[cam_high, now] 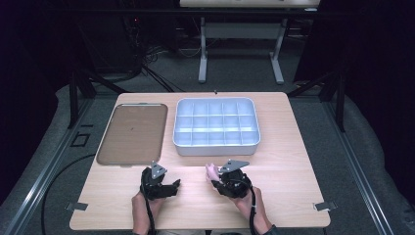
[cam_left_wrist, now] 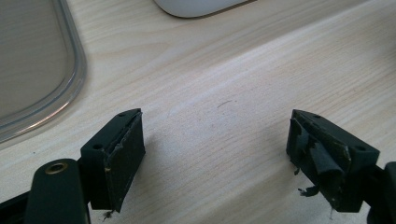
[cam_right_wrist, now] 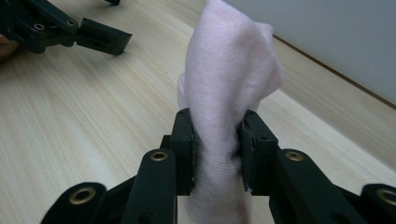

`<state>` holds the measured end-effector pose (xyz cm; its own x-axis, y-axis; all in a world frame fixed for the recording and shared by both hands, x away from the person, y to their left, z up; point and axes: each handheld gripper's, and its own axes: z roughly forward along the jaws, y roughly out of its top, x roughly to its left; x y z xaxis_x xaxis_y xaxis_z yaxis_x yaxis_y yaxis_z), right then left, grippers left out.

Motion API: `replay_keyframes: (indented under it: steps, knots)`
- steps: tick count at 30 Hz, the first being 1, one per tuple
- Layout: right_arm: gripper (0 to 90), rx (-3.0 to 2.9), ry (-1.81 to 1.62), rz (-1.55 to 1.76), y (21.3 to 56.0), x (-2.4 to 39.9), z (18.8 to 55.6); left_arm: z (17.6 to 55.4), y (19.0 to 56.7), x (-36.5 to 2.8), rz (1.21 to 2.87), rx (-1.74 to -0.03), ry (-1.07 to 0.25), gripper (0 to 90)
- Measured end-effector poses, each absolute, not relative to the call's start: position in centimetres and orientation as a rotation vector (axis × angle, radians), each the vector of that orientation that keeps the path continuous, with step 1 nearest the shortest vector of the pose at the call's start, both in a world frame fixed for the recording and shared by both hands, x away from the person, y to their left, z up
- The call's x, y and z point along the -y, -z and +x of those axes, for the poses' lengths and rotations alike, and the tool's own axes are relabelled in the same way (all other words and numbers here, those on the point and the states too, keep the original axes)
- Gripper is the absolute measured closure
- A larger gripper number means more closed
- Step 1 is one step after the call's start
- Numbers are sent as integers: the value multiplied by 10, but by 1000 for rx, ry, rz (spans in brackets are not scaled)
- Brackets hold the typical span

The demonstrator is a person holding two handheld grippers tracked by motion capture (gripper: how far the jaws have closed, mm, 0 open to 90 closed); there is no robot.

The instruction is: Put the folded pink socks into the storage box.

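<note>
Right gripper view: a pale pink sock (cam_right_wrist: pixel 224 93), bunched into a soft roll, stands pinched between the closed jaws of the right gripper (cam_right_wrist: pixel 217 149), lifted just clear of the wooden table (cam_right_wrist: pixel 70 107) near the front wall of the white compartment box (cam_right_wrist: pixel 336 37), most likely so it can be carried to one of the cells. In the high view the sock (cam_high: pixel 212 171) shows at the tip of the right gripper (cam_high: pixel 218 178), just short of the box (cam_high: pixel 216 147). The left gripper (cam_left_wrist: pixel 215 154) rests low over bare table beside the clear tray (cam_left_wrist: pixel 32 60), its jaws spread wide and holding nothing, seemingly kept free for the next piece.
</note>
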<state>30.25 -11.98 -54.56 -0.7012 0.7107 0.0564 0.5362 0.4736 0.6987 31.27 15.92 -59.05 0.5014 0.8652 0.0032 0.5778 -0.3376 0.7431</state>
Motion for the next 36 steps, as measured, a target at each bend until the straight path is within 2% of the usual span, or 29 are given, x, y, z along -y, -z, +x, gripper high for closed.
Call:
replay_keyframes:
  steps: [16,22,26,36]
  knots:
    - [698,-2413,-1050,1118,540,143,313,313,591,-159,2050,-1180,-529,184]
    - [698,-2385,-1046,1130,533,150,314,313,591,-158,2061,-1179,-521,141]
    - [697,-2361,-1039,1138,528,158,316,315,591,-157,2083,-1178,-513,54]
    - [697,-2319,-1044,1155,520,171,318,315,592,-156,2090,-1175,-500,14]
